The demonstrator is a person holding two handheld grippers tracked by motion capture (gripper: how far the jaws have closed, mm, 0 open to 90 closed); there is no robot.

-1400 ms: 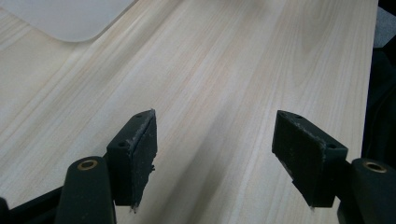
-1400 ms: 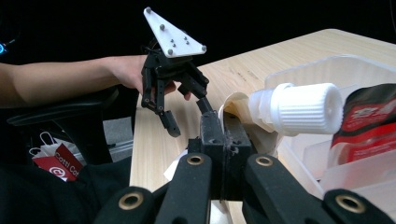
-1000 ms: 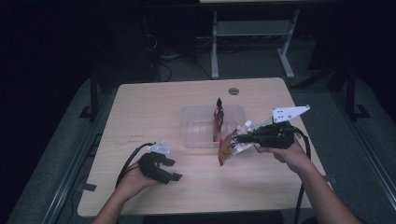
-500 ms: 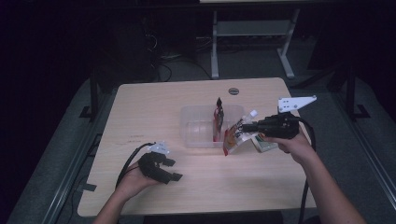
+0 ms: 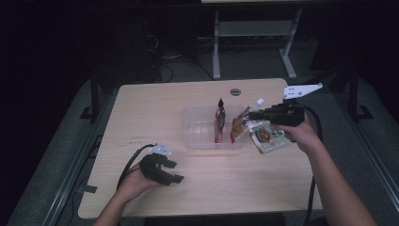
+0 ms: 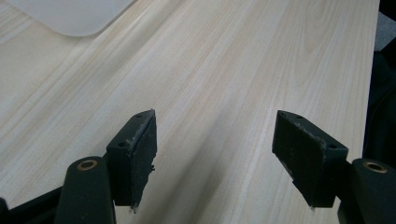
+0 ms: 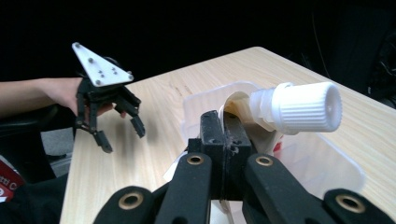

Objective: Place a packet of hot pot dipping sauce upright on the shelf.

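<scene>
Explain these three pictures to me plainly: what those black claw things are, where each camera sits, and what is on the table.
A person holds a two-jaw gripper in each hand. The high view looks down on the wooden table; the other two cameras ride on the grippers.

The right gripper is shut on a spouted pouch with a white screw cap, at the edge of a clear plastic bin. A red pouch stands in the bin; another pouch lies beside it.

The left gripper rests on the table, open and holding nothing.

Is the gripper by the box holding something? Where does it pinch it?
Yes. The right gripper holds a spouted pouch, pinched at its top edge beside the white cap. The left gripper holds nothing.
</scene>
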